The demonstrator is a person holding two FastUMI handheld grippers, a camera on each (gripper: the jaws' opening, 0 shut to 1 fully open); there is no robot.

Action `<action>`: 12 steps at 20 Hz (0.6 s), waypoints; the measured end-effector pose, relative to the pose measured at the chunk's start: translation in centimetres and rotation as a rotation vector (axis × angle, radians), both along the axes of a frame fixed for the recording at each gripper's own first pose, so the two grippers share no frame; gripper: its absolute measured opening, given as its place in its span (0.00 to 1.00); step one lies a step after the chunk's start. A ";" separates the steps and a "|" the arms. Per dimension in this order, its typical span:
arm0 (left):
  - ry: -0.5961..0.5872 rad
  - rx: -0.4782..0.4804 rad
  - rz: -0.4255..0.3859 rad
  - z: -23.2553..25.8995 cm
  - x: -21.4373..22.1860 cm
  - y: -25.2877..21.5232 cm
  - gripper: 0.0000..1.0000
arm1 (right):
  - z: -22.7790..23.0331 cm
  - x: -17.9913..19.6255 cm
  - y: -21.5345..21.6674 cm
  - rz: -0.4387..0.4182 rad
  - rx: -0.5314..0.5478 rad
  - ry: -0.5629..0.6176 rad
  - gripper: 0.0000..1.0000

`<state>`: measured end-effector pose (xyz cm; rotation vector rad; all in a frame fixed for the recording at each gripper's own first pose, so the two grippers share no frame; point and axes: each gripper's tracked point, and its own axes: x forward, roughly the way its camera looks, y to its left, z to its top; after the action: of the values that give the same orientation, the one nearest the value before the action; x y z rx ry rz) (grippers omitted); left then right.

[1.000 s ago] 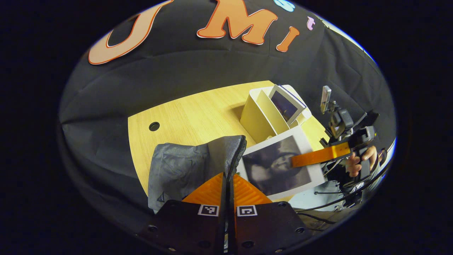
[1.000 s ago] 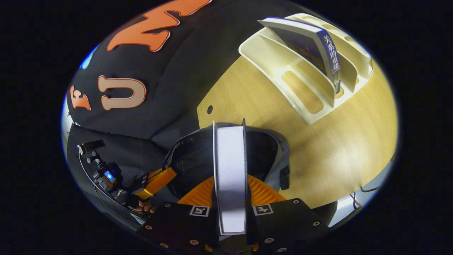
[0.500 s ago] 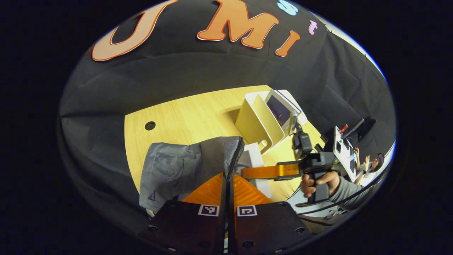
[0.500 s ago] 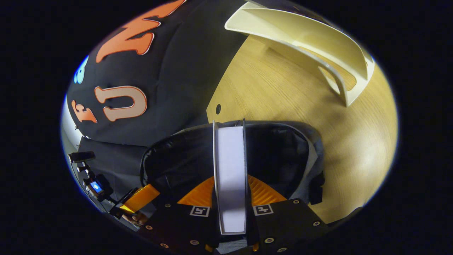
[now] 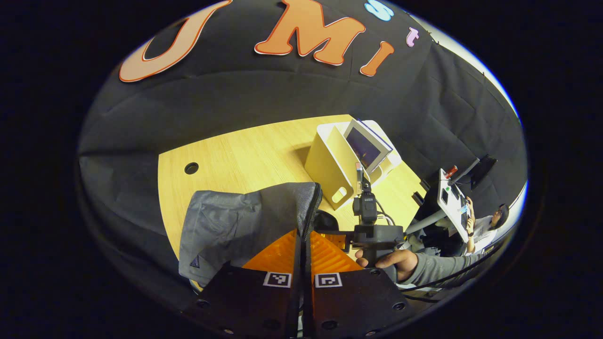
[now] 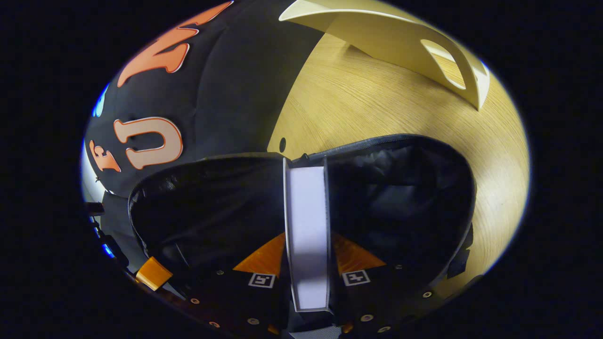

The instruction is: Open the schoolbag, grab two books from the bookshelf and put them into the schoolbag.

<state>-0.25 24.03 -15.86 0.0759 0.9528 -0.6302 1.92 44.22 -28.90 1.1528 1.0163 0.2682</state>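
The grey schoolbag stands on the wooden table. My left gripper is shut on its zipper edge and holds the mouth apart. In the right gripper view my right gripper is shut on a book, white page edge toward the camera, lowered into the bag's dark inside. The left gripper view shows the right gripper's body and the hand holding it at the bag's mouth. A cream bookshelf behind the bag holds a second book, which leans in a slot.
The bookshelf's side wall lies just beyond the bag's rim in the right gripper view. A round cable hole sits far left on the table. At the right, a seated person and a stand with a screen.
My right gripper has carried the book down from over the bag into its opening; the cover has dropped from the left gripper view. My left gripper has kept its hold on the zipper edge.
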 end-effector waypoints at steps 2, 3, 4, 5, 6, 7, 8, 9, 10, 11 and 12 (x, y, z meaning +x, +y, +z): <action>0.005 0.002 0.015 -0.3 0.2 0.3 0.04 | -1.1 -1.3 -0.8 0.053 -0.071 0.019 0.36; 0.006 0.004 0.025 -0.5 0.2 0.6 0.04 | -1.2 -2.1 -1.7 0.080 -0.104 0.027 0.59; 0.008 0.006 0.037 -0.6 0.3 0.9 0.04 | -1.6 -2.9 -2.3 0.116 -0.138 0.046 0.71; 0.009 0.007 0.046 -0.7 0.2 1.0 0.05 | -1.5 -4.2 -3.0 0.172 -0.175 0.060 0.61; 0.010 0.008 0.060 -0.7 0.2 1.1 0.05 | -1.4 -5.1 -3.8 0.221 -0.212 0.055 0.88; 0.010 0.011 0.067 -0.6 0.1 1.0 0.05 | -1.2 -5.5 -4.8 0.251 -0.248 0.040 0.92; 0.002 0.016 0.071 -0.5 0.0 1.1 0.05 | -0.9 -5.6 -5.9 0.269 -0.283 0.023 0.94; -0.002 0.025 0.076 -0.6 -0.1 1.1 0.05 | -0.8 -5.6 -7.0 0.282 -0.322 0.010 0.94; -0.008 0.034 0.081 -0.6 -0.2 1.2 0.04 | -0.6 -5.4 -8.2 0.298 -0.360 -0.003 0.95; -0.010 0.039 0.090 -0.6 -0.2 1.2 0.04 | 0.0 -5.6 -9.6 0.314 -0.403 -0.013 0.96; -0.010 0.040 0.094 -0.5 -0.4 1.1 0.05 | 0.5 -5.8 -11.0 0.333 -0.445 -0.023 0.97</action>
<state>-0.70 25.17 -16.38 0.0700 0.9543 -0.5240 -3.84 33.22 -28.40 0.5756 1.1754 0.2985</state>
